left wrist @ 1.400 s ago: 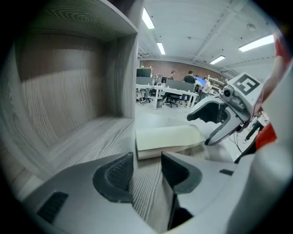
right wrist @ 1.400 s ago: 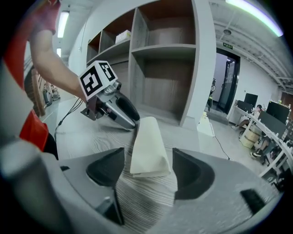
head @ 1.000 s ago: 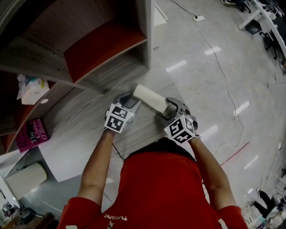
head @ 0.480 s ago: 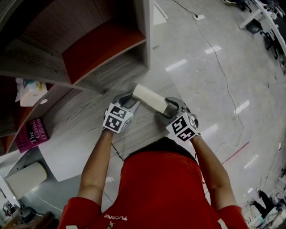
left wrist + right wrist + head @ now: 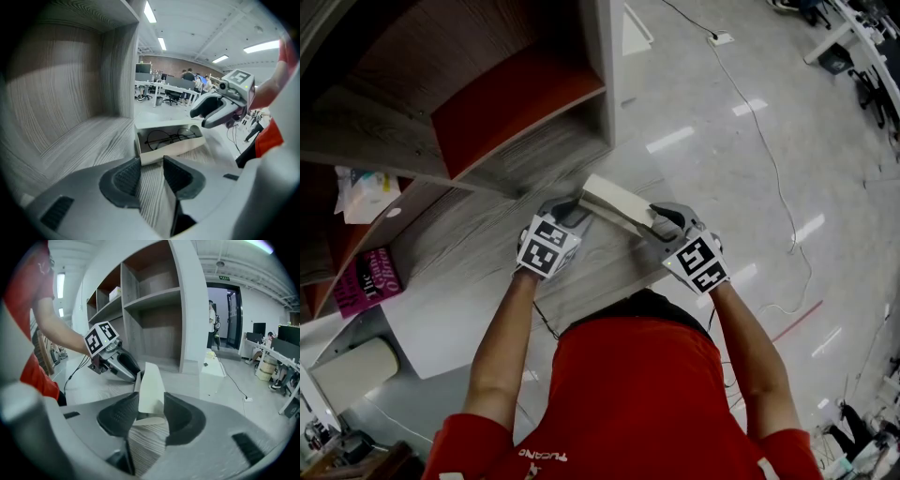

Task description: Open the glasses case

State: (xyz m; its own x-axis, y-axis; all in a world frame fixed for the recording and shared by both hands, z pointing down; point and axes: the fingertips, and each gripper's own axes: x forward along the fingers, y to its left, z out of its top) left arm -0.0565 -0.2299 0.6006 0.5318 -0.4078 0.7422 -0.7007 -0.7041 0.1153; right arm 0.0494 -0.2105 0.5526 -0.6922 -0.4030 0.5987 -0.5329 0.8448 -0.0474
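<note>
Glasses case (image 5: 173, 146), on tabletop (image 5: 79, 145) just ahead of left gripper (image 5: 151, 165), whose wide, empty jaws have just narrowed slightly; right gripper (image 5: 151, 400), jaws just closing, clamps lid (image 5: 152, 380): best lifted slowly, base steadied.

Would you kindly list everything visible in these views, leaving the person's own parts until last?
glasses case: one, white, open on the shelf surface, lid raised.
glasses: one pair, dark thin-framed, inside the case.
shelving unit: one, grey wood grain with a red panel, ahead.
book: one, magenta, lower shelf at left.
papers: a few, white, shelf above the book.
socket block with cable: one, white, floor at upper right.
left gripper: one, grey, at the case's near end; jaws have just been closing yet stand apart, pressing nothing.
right gripper: one, grey; jaws have just been closing, now clamped on the lid.
shirt: one, red, bottom centre of the head view.
</note>
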